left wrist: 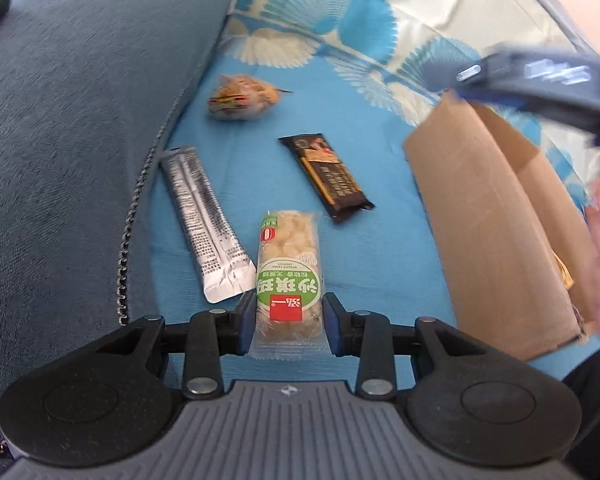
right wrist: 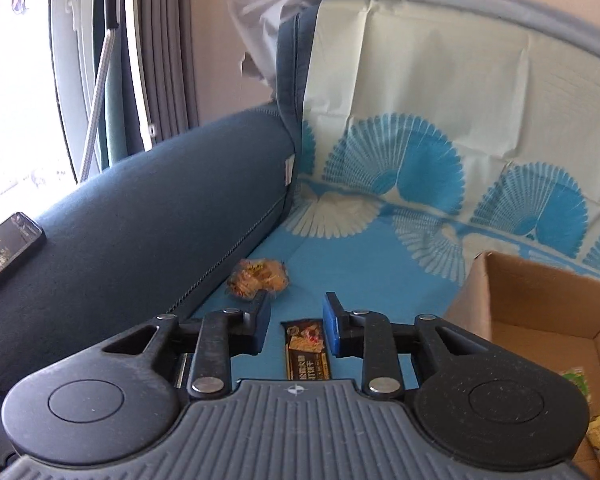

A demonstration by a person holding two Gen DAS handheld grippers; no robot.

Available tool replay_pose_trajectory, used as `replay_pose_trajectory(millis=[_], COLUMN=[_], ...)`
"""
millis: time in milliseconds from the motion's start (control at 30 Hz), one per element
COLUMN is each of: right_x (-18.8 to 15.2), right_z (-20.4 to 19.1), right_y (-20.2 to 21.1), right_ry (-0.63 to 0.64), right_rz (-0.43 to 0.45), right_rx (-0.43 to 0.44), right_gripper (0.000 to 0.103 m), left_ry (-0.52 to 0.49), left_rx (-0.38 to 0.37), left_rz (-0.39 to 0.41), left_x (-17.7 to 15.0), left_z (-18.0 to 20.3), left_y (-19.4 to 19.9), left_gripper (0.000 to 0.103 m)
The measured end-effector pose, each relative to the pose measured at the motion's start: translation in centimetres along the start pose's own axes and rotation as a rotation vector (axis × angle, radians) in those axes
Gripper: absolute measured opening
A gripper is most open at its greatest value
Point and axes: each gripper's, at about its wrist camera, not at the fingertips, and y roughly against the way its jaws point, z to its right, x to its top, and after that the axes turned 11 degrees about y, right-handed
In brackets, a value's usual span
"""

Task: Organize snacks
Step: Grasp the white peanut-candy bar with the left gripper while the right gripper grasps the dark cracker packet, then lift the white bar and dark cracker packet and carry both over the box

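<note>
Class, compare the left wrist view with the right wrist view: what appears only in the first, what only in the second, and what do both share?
Only the left wrist view shows the green-labelled pastry pack gripped by the left gripper, the silver sachet beside it, and the blurred right gripper above the box.

Only the right wrist view shows the phone lying on the sofa arm, the window, and the right gripper's open jaws above the dark bar.

Both show the dark chocolate bar, the orange snack bag, the cardboard box and the blue patterned cloth.
</note>
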Motion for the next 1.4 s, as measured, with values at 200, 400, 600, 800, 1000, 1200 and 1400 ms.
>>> replay_pose_trajectory(millis=[200, 400, 600, 800, 1000, 1200, 1400], right_x=[-2.4, -4.9, -5.0, -4.8, -7.6, -11.1, -13.8], right_z=[-0.4, -1.1, -0.2, 1.1, 0.5, -1.6, -2.9], right_y=[-9.5, -14.7, -13.1, -7.0, -0.2, 2.6, 1.4], right_ry=[-0.029, -0.008, -0.030, -0.060, -0.101, -0.080, -0.127], right_rz=[-0.216, -0.335, -0.294, -0.234, -0.237, -0.291, -0.364], right_rx=[-0.006, -0.015, -0.001, -0.001, -0.026, -0.028, -0.024], right_gripper=[0.062, 0.061, 0.040, 0.040, 0.040, 0.040, 0.040], left_ry=[0.040, 0.052, 0.065, 0.078, 0.081, 0.059, 0.010], left_rx=[0.015, 0.014, 0.020, 0.016, 0.023, 0.024, 0.044], left_rz=[-0.066, -0.080, -0.079, -0.075, -0.076, -0.099, -0.127], left_x=[0.5, 0.6, 0.7, 0.5, 0.5, 0.4, 0.0], left_z=[-0.2, -0.4, -0.5, -0.6, -0.6, -0.3, 0.3], left_y=[-1.6, -2.1, -2.2, -2.1, -2.0, -2.0, -1.9], left_gripper=[0.039, 0.039, 0.039, 0.039, 0.039, 0.039, 0.039])
